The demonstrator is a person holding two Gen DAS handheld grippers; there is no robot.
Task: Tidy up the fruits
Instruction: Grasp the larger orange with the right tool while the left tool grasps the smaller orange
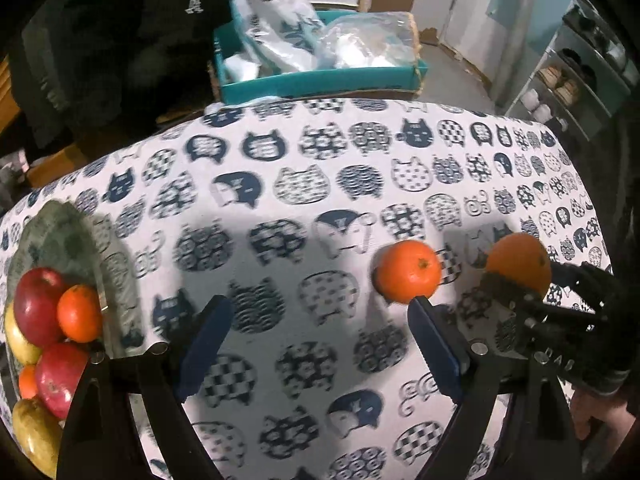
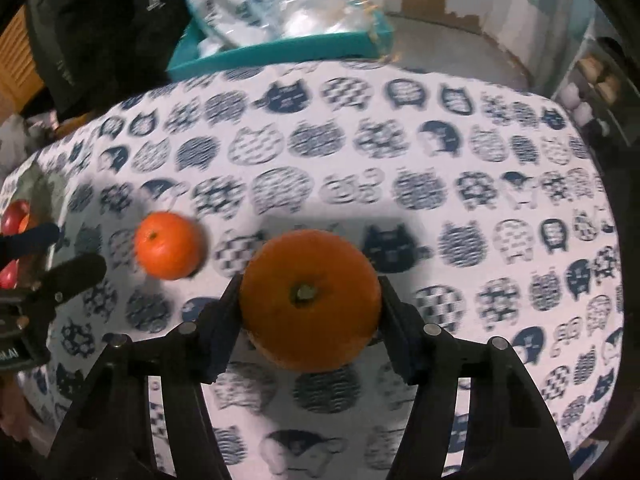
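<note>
Left wrist view
- Left gripper (image 1: 316,344): points steeply down at the cat-print tablecloth (image 1: 320,184); its two blue-padded fingers (image 1: 204,344) rise from the bottom of the frame, spread wide, with only cloth between them. It holds nothing.
- Small orange (image 1: 408,271): lies on the cloth right of centre, just above the tip of this gripper's right-hand finger; whether they touch I cannot tell.
- Large orange (image 1: 518,258): right of the small one, with the black frame of the right gripper (image 1: 532,300) reaching in from the right edge over its lower side.
- Hand (image 1: 600,416): bare fingers below a dark sleeve at the lower right edge, behind the right gripper.
- Bowl of fruit (image 1: 60,232): far left edge, holding red apples (image 1: 38,304), a small orange and yellowish fruit.
- Teal box (image 1: 320,80): upper centre, beyond the table, filled with plastic bags.

Right wrist view
- Right gripper (image 2: 310,320): angled steeply down, fingers (image 2: 218,332) coming up from the bottom of the frame.
- Grip: the large orange (image 2: 310,300) sits at frame centre, stem end toward the camera, between the two pads, which meet its left and right flanks; the jaws stand partly closed around it.
- Small orange (image 2: 168,245): left of centre on the cloth, apart from the large one.
- Left gripper (image 2: 40,256): enters at the left edge, finger tips spread apart.
- Bowl: only a sliver at the far left edge, with red apples (image 2: 14,216) showing.
</note>
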